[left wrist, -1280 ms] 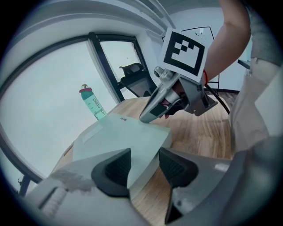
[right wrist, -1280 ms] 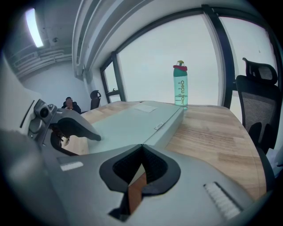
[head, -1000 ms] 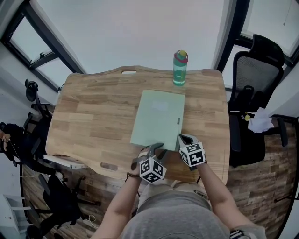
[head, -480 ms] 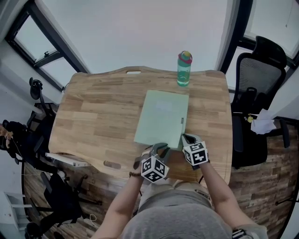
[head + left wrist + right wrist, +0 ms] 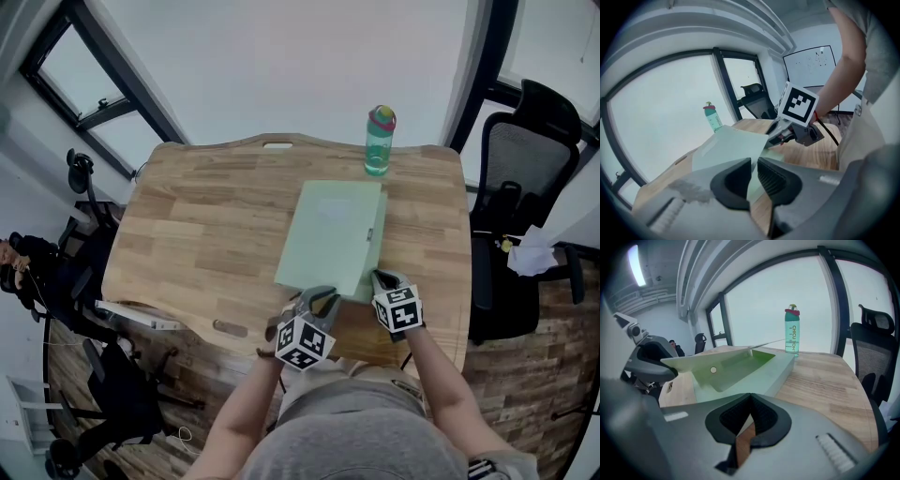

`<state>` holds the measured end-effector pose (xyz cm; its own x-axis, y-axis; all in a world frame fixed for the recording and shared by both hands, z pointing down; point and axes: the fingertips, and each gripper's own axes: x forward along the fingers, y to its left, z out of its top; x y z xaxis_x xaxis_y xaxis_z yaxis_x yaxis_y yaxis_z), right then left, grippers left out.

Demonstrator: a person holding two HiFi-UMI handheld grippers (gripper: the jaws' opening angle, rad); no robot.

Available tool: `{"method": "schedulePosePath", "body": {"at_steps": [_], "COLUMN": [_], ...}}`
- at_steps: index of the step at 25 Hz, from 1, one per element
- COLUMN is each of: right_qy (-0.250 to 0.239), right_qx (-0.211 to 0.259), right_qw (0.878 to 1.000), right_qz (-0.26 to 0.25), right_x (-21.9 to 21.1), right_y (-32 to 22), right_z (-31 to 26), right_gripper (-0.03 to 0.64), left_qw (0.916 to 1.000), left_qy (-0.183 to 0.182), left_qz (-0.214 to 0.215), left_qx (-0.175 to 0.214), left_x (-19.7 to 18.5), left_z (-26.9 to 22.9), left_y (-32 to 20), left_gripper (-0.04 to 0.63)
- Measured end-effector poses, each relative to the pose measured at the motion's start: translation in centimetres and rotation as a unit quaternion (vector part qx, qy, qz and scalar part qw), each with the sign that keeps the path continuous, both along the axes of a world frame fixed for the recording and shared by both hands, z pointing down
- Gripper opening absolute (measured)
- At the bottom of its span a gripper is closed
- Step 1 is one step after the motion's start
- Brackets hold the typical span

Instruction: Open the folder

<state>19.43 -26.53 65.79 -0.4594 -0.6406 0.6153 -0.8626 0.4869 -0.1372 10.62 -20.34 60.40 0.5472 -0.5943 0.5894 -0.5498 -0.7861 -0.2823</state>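
Note:
A pale green folder [image 5: 330,239] lies on the wooden table [image 5: 206,234], short edge toward me. My left gripper [image 5: 317,302] is at its near edge, and its jaws are closing with the thin front cover [image 5: 733,143] pinched between the pads [image 5: 737,176]. The cover is raised at a slant, so the green inside [image 5: 740,364] shows under it. My right gripper [image 5: 380,281] sits at the near right corner, shut on the folder's lower part, with a pale sliver between its pads [image 5: 761,416]. From the left gripper view, the right gripper [image 5: 780,136] is beside the raised cover.
A teal water bottle [image 5: 380,141] with a pink cap stands just beyond the folder's far right corner. A black office chair [image 5: 525,159] is past the table's right edge. Dark chairs and gear [image 5: 75,281] crowd the floor at the left.
The left gripper has closed on the cover's near edge and risen a little, lifting the cover off the rest of the folder. The right gripper has kept still.

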Motion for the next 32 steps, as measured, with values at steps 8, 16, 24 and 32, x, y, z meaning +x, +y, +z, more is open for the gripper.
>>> {"method": "schedulePosePath", "body": {"at_steps": [8, 16, 24, 32], "right_qy": [0.009, 0.014, 0.019, 0.025], "right_qx": [0.003, -0.001, -0.004, -0.007], "right_qw": [1.0, 1.0, 0.999, 0.999], "right_qz": [0.012, 0.022, 0.027, 0.034], "right_x": [0.1, 0.0, 0.0, 0.1], "right_y": [0.0, 0.0, 0.0, 0.0], "right_z": [0.0, 0.0, -0.1, -0.2], "right_gripper": [0.002, 0.003, 0.002, 0.003], "left_qw": [0.9964, 0.9867, 0.9687, 0.951], "left_qy": [0.055, 0.084, 0.116, 0.147], "left_qz": [-0.058, -0.121, -0.191, -0.247], "left_qx": [0.028, 0.067, 0.107, 0.114], "left_x": [-2.8, -6.4, -11.8, -17.3], "left_z": [-3.5, -6.2, -9.7, -10.2], "left_y": [-0.4, -1.1, -2.6, -3.8], "left_gripper": [0.037, 0.019, 0.008, 0.006]}}
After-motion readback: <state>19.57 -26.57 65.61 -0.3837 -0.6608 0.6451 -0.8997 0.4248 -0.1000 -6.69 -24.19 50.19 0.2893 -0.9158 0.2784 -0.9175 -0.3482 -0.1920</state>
